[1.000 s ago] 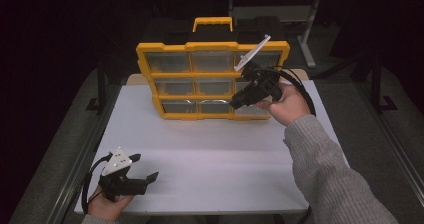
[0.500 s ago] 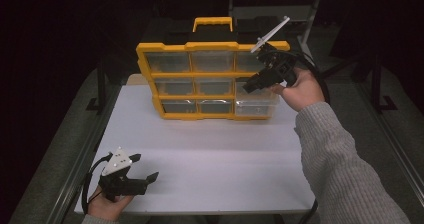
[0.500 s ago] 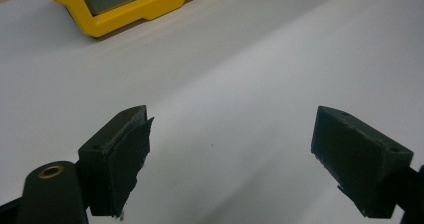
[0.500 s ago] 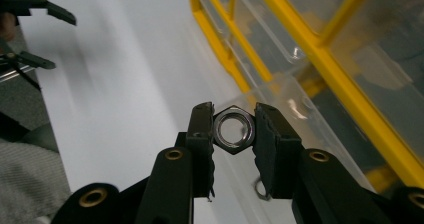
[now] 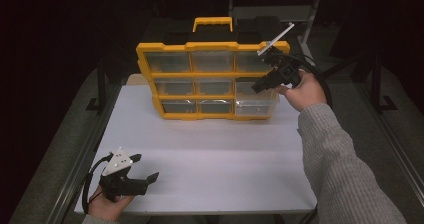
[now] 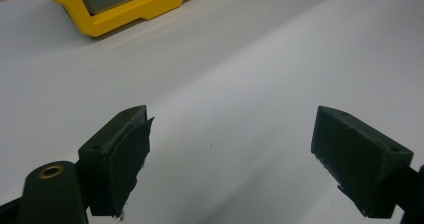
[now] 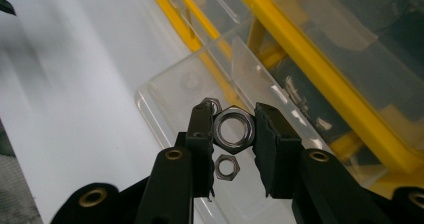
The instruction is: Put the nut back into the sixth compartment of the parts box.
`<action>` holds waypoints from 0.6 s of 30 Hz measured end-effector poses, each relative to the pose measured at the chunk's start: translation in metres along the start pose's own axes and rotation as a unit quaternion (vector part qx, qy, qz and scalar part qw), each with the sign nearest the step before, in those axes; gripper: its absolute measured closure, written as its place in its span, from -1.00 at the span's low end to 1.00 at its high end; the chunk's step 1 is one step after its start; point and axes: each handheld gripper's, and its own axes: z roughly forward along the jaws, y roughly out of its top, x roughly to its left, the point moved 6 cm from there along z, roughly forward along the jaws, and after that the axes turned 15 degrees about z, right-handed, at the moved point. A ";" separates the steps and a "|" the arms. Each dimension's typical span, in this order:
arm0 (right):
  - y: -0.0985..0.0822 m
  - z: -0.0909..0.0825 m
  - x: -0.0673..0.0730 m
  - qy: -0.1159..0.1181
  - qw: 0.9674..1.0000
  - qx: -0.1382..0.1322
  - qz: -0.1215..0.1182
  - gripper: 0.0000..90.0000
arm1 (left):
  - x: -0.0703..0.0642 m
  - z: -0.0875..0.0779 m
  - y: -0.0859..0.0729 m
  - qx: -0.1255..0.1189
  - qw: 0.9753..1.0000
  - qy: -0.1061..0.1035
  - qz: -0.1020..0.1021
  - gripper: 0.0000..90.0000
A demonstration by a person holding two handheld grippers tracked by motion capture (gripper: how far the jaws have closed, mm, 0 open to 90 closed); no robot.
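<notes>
Two grippers: right gripper (image 7: 233, 129) raised, pinching a hex nut (image 7: 234, 129); left gripper (image 6: 230, 154) low, jaws wide.

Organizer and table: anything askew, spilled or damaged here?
Nothing spilled. The bottom right drawer of the yellow organizer is pulled out. The right gripper holds a nut above it; another nut lies inside. The left gripper's pad looks frayed.

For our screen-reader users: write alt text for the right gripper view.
The right gripper pinches a steel hex nut between its black jaws, above a pulled-out clear drawer of a yellow organizer. A smaller nut lies in that drawer below it.
</notes>
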 end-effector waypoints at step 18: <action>-0.006 0.034 -0.004 0.004 1.000 0.024 0.012 0.52 | 0.001 -0.002 -0.002 0.004 1.000 -0.002 -0.001 -0.66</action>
